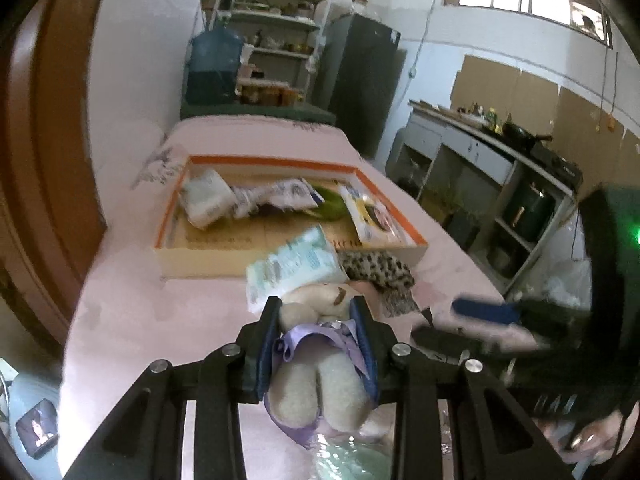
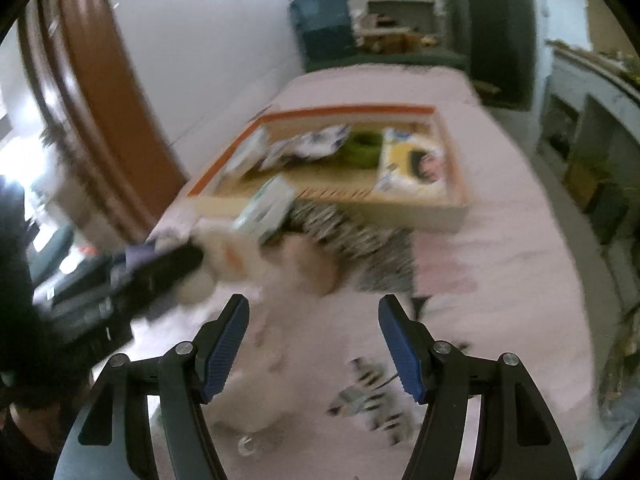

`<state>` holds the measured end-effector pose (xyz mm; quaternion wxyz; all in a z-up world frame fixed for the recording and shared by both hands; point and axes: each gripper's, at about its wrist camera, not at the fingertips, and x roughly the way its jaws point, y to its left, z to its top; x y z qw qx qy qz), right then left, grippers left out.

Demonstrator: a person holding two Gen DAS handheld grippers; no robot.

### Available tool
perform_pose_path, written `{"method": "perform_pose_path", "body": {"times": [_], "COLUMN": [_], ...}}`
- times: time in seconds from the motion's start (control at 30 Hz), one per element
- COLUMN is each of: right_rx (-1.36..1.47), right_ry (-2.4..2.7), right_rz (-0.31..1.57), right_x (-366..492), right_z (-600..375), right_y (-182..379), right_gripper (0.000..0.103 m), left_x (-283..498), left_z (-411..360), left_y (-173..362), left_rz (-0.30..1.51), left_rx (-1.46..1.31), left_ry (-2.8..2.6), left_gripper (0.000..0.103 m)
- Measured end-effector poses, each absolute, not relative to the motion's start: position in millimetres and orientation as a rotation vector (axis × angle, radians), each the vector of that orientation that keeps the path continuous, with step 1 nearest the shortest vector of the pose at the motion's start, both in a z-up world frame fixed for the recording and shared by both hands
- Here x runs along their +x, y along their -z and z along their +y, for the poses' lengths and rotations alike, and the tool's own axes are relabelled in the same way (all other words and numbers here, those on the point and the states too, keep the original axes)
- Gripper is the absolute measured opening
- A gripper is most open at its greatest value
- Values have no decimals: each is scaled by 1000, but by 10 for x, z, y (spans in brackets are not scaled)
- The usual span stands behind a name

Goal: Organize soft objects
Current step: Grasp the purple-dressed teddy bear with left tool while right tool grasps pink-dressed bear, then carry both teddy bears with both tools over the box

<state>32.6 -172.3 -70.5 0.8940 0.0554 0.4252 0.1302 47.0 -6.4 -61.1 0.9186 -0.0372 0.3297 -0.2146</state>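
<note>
The plush bear (image 1: 320, 344) sits low in the middle of the left wrist view, cream body with a lilac ribbon at its waist, and my left claw (image 1: 316, 308) is pinching it across the middle, blue pads sunk into the fur on both sides; I took it at the waist because the stuffing gives there and the bulk above and below keeps it from slipping out. Its head points up the frame toward the box (image 1: 400, 250), so carrying it that way should need no turn of my wrist, I judge. Just above the bear a pale tissue pack (image 1: 292, 264) leans on the box's near wall, and a leopard-print cloth (image 1: 376, 268) lies crumpled to its right, both not yet in the box and close enough to drag along if I lift carelessly. Inside the box, in the upper middle of the frame, a white pack (image 1: 206, 200), a printed cloth (image 1: 272, 196), something green (image 1: 332, 204) and a flat packet (image 1: 372, 216) are bunched along the far and right sides, leaving bare floor at the near left where the bear could go. My right claw (image 2: 312, 340) hangs spread wide with nothing between its pads, low in its own blurred view, above a small striped soft thing (image 2: 372, 404) on the pink bed (image 2: 500, 280), which I reckon it will take next
</note>
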Motion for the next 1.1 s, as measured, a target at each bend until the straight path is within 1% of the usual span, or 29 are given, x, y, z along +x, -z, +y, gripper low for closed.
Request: {"method": "perform_pose_path", "body": {"times": [0.2, 0.37, 0.4, 0.43, 0.53, 0.83, 1.1], "right_rx": [77, 63, 66, 78, 107, 133, 133], "right_ry": [-362, -408, -416, -425, -438, -430, -422], "right_rz": [956, 1023, 1040, 1050, 1057, 1017, 943], "right_x": [328, 387, 398, 410, 421, 387, 367], "right_z": [-1475, -1360, -1349, -1355, -1382, -1458, -1562], "right_y": [880, 1027, 1062, 1093, 1107, 973, 717], "right_gripper": [69, 69, 64, 53, 49, 48, 48], "left_x": [496, 497, 498, 506, 504, 504, 489], "left_z": [130, 229, 239, 247, 252, 245, 236], "left_y": [464, 462, 468, 475, 499, 507, 469], "left_rz": [632, 627, 628, 630, 636, 635, 616], "left_rx": [-115, -134, -136, -139, -142, -143, -142], "left_ry": [396, 373, 372, 372, 372, 371, 361], "left_gripper": [35, 35, 35, 35, 35, 35, 35]}}
